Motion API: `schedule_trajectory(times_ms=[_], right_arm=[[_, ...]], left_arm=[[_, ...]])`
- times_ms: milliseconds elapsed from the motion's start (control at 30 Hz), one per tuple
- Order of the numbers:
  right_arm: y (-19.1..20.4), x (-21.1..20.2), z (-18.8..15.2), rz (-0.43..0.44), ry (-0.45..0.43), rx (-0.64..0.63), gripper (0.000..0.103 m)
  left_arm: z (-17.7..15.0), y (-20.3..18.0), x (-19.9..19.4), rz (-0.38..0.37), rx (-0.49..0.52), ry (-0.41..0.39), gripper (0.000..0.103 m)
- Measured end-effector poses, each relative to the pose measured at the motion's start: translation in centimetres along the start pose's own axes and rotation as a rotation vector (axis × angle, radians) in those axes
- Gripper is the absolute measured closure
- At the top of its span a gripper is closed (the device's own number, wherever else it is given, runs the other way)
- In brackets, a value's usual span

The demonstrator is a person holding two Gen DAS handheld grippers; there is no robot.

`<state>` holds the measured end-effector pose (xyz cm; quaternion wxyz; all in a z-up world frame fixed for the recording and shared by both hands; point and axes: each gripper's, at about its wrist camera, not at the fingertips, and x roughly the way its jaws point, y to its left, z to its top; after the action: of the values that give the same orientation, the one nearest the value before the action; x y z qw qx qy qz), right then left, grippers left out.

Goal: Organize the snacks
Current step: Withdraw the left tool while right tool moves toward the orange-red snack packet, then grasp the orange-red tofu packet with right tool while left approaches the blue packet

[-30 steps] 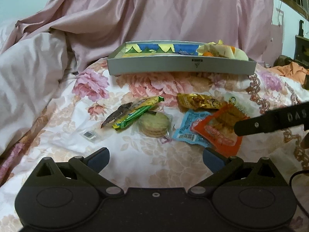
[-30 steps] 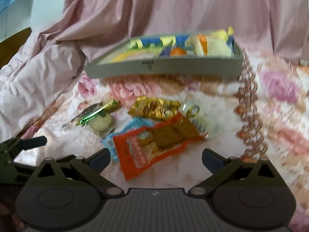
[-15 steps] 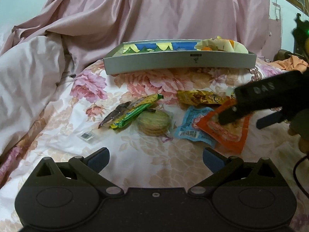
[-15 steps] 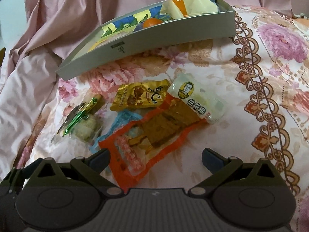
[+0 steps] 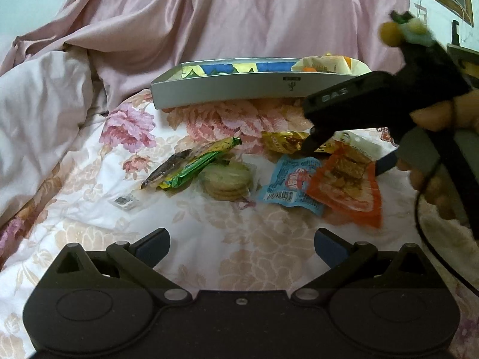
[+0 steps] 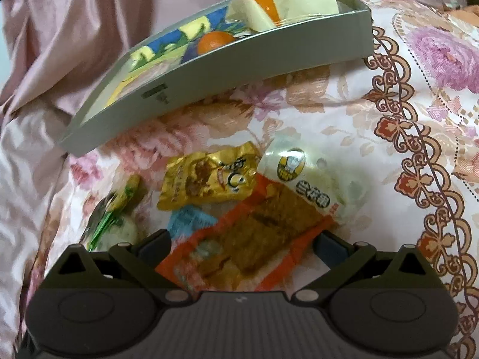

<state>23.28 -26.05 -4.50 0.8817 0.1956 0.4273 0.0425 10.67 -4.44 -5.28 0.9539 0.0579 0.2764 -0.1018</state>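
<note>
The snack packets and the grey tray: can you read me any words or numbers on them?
"DAS": on the right gripper body.
White packet: Chinese characters, too blurred to read.
Blue packet: barcode, digits too small.
Grey tray: small dark label, unreadable.
Gold packet: print unreadable.

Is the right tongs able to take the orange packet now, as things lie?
Probably yes. The right tongs are open, with the orange packet lying between the fingers and nothing on top of it. The white packet only touches its far end.
</note>
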Motion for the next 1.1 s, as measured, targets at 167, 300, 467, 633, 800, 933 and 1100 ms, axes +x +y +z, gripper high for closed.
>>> schedule_trajectory(times_ms=[167,300,467,633,800,933,1100], right_arm=[[1.8,1.3,0.5,-0.104,-0.018,-0.059,0.0],[2.1,1.0,-0.1,-0.112,-0.022,-0.144,0.012],[1.1,0.0,0.4,-0.07,0.033,-0.224,0.024],[0.8,-0.4,-0.1,-0.071,0.066,-0.409,0.033],[0.4,-1.3,-0.7,-0.067,0.089,-0.501,0.035],[-0.3,-2.2,-0.7,-0.052,0.094,-0.514,0.039],[-2.1,-2.8,0.0,0.001,0.121,-0.455,0.039]], left_arm=[[0.1,0.1,-0.2,-0.009,-0.012,-0.009,0.001],[0.3,-0.1,-0.2,-0.018,-0.013,-0.01,0.001],[0.8,-0.8,0.0,-0.03,-0.004,-0.007,0.001],[1.4,-1.7,0.6,-0.039,0.014,0.002,0.001],[2.8,-3.2,1.3,-0.062,0.058,-0.017,0.001],[3.9,-4.8,2.1,-0.078,0.136,-0.031,0.001],[5.1,-5.8,3.6,-0.093,0.196,-0.034,0.004]])
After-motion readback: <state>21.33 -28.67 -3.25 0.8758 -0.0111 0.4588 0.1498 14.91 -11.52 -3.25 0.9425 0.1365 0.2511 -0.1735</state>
